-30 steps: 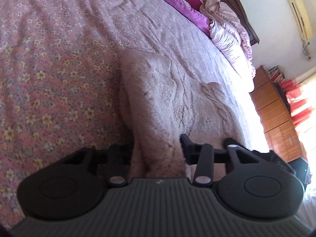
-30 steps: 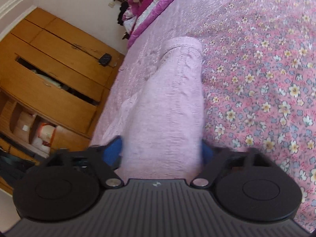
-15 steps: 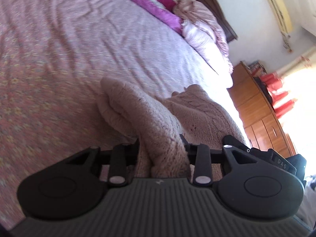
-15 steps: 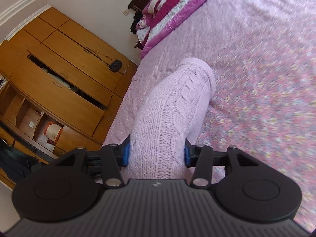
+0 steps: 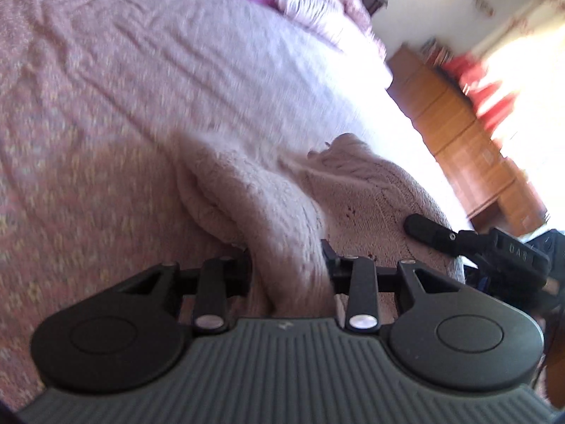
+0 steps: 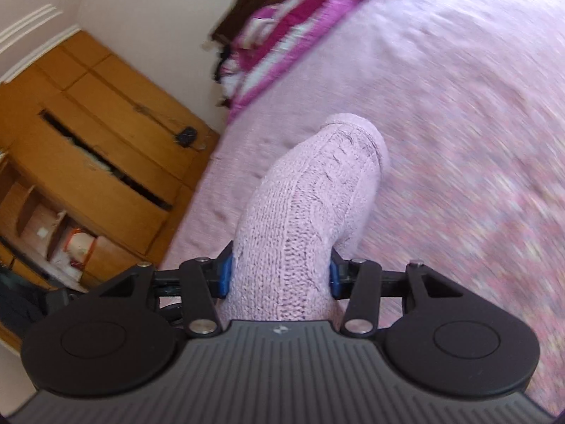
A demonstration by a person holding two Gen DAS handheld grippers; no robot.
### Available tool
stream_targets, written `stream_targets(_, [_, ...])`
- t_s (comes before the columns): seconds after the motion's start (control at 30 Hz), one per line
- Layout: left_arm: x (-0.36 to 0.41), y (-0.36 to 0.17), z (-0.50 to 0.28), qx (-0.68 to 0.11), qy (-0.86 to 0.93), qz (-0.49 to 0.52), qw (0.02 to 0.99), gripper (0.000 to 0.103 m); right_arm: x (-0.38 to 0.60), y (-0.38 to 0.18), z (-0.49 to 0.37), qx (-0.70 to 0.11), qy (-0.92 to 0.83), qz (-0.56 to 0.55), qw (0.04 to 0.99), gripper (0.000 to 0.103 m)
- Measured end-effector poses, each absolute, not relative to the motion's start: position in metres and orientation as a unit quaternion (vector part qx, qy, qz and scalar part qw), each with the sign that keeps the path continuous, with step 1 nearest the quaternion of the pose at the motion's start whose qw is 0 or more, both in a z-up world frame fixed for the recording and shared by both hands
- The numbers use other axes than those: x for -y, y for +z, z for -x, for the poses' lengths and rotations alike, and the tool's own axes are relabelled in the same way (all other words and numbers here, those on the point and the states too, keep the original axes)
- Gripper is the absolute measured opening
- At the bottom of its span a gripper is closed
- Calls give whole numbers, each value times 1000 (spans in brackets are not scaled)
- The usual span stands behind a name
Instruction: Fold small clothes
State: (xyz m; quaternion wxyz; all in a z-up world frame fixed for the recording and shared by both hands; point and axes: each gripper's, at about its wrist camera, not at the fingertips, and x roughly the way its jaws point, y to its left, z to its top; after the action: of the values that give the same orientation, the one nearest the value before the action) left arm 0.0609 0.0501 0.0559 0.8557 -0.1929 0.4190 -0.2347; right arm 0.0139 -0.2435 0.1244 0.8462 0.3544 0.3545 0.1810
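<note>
A small pale pink cable-knit sweater (image 5: 268, 212) is held up off the floral pink bedspread (image 5: 88, 141). My left gripper (image 5: 286, 265) is shut on one bunched edge of it. My right gripper (image 6: 279, 275) is shut on the other edge of the sweater (image 6: 310, 198), which drapes forward from the jaws onto the bed. The right gripper's black fingers (image 5: 434, 233) also show in the left wrist view, at the sweater's right side. Both views are motion-blurred.
Purple and pink pillows and bedding (image 6: 279, 35) lie at the head of the bed. A wooden wardrobe (image 6: 88, 162) stands beside the bed on one side, a wooden dresser (image 5: 469, 148) on the other, by a bright window.
Both grippers closed on the sweater's edges and lifted it off the bedspread. The sweater now hangs bunched between them, and both cameras have tilted up toward the headboard.
</note>
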Motion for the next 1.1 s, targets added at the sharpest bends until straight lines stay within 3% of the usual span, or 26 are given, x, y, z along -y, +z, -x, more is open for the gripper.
stream_targets(0.3, [-51, 42, -51, -425, -223, 150, 864, 46, 256, 55, 13, -374, 129, -381, 836, 62])
stream_targets(0.47, [-42, 60, -36, -404, -207, 92, 887, 49, 249, 67, 25, -366, 117, -358, 851, 72])
stream_targets(0.57, [-42, 67, -23, -395, -199, 79, 893, 59, 243, 78, 36, -359, 105, -337, 864, 80])
stream_targets(0.63, [-42, 72, -14, -387, -188, 80, 899, 71, 239, 86, 47, -350, 102, -324, 873, 85])
stream_targets(0.77, [-44, 78, 0, -380, -166, 80, 906, 72, 230, 102, 68, -327, 98, -280, 897, 94])
stream_targets(1.0, [-43, 77, 28, -384, -119, 57, 914, 74, 213, 114, 104, -307, 77, -188, 930, 100])
stream_targets(1.1, [-37, 70, 39, -387, -113, 46, 914, 86, 206, 111, 114, -311, 70, -160, 934, 101])
